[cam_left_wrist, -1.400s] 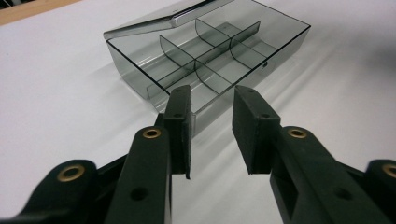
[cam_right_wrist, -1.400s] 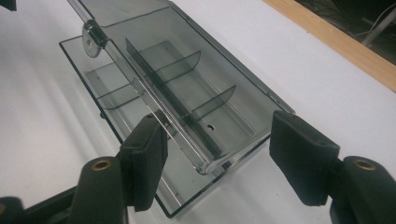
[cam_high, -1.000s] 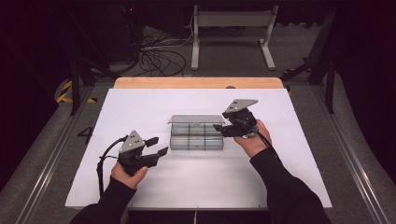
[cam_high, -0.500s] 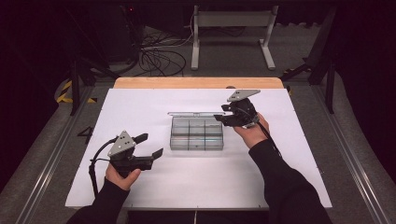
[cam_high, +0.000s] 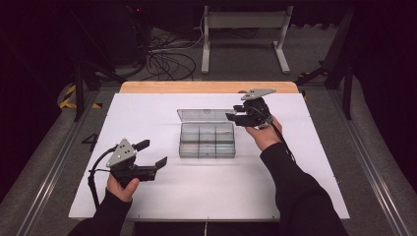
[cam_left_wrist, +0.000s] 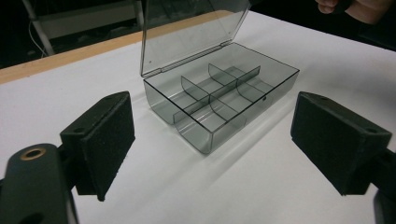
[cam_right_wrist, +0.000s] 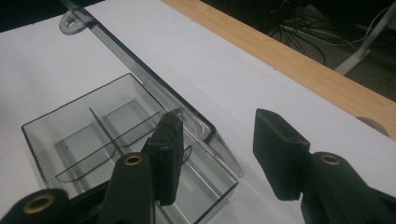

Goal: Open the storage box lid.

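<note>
A clear smoke-grey compartment box [cam_high: 206, 142] sits mid-table with its lid [cam_high: 204, 115] standing open at the far side. My left gripper [cam_high: 152, 153] hovers at the near left, clear of the box. Its jaws have just been opening and now stand wide with nothing between them. In the left gripper view both pads [cam_left_wrist: 105, 140] frame the box [cam_left_wrist: 219, 102] and its raised lid [cam_left_wrist: 191, 32]. My right gripper [cam_high: 235, 114] is at the lid's right end. Its jaws have just been closing. The lid's edge [cam_right_wrist: 154, 88] runs between them, with a gap still showing beside the right pad [cam_right_wrist: 280, 154].
The white table top [cam_high: 305, 162] ends in a wooden strip [cam_high: 206, 87] at the far edge. Beyond it lie cables [cam_high: 167, 59] and a metal stand [cam_high: 246, 29] on the floor. A dark rail [cam_high: 59, 162] runs along the table's left side.
The left jaws have spread much wider and that gripper has drawn slightly back to the left. The right gripper has shifted toward the far edge along the lid, its jaws narrower.
</note>
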Demonstrator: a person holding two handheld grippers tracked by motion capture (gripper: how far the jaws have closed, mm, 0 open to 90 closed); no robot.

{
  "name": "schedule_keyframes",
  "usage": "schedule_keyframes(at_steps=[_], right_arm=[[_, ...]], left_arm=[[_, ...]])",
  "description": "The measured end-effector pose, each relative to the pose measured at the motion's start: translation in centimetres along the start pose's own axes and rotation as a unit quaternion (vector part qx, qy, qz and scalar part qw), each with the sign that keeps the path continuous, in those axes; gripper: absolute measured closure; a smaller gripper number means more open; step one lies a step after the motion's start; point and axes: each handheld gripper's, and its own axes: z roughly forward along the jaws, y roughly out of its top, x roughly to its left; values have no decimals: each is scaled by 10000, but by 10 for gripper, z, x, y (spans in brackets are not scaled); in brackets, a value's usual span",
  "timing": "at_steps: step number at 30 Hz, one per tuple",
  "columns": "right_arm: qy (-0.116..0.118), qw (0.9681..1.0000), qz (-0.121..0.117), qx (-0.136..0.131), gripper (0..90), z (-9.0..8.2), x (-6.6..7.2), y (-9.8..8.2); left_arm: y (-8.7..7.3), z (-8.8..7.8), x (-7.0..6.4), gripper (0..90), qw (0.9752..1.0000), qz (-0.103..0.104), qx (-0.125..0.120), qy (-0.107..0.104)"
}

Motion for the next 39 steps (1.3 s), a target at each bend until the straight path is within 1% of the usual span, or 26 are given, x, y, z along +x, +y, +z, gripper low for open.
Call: schedule_keyframes(at_steps=[3, 5, 7, 8, 12, 15, 18, 19, 20, 26, 31, 32, 36, 37, 39], right_arm=[[-41, 10000, 53, -14, 542, 1, -3, 0], [-67, 9999, 71, -37, 546, 2, -5, 1], [-102, 9999, 99, -52, 558, 3, -6, 2], [-102, 9999, 99, -52, 558, 3, -6, 2], [-146, 9998, 111, -53, 586, 6, -8, 4], [-188, 9997, 132, -67, 601, 8, -10, 5], [-217, 9996, 184, -77, 612, 11, -12, 5], [-219, 9994, 244, -70, 625, 13, -14, 5], [-219, 9994, 244, -70, 625, 13, -14, 5], [-271, 9991, 316, -91, 663, 19, -18, 6], [-283, 9990, 330, -63, 667, 22, -23, 7], [-280, 9990, 335, -63, 667, 23, -23, 7], [-297, 9990, 330, -57, 661, 24, -23, 7], [-281, 9989, 360, -59, 640, 25, -23, 7], [-282, 9989, 362, -66, 621, 27, -24, 7]], left_arm=[[0, -2, 1, 122, 10000, -15, -21, -6], [-1, -3, 2, 113, 10000, 34, -30, 5], [-1, -4, 3, 98, 10000, 39, -21, 17], [-2, -4, 3, 98, 10000, 14, -20, 7], [-2, -5, 3, 92, 10000, 39, -34, 85], [-2, -6, 3, 83, 9999, 41, -35, 102], [-3, -7, 4, 77, 9999, 48, -57, 138], [-3, -7, 4, 74, 9998, 47, -72, 155], [-3, -8, 4, 74, 9998, 13, -79, 162], [-4, -10, 7, 73, 9997, 6, -104, 213], [-5, -11, 7, 73, 9997, -23, -103, 239], [-5, -12, 8, 73, 9996, 0, -103, 245], [-6, -12, 9, 72, 9996, -20, -93, 264], [-6, -12, 9, 72, 9995, -21, -87, 305], [-6, -13, 10, 72, 9995, -15, -78, 301]])
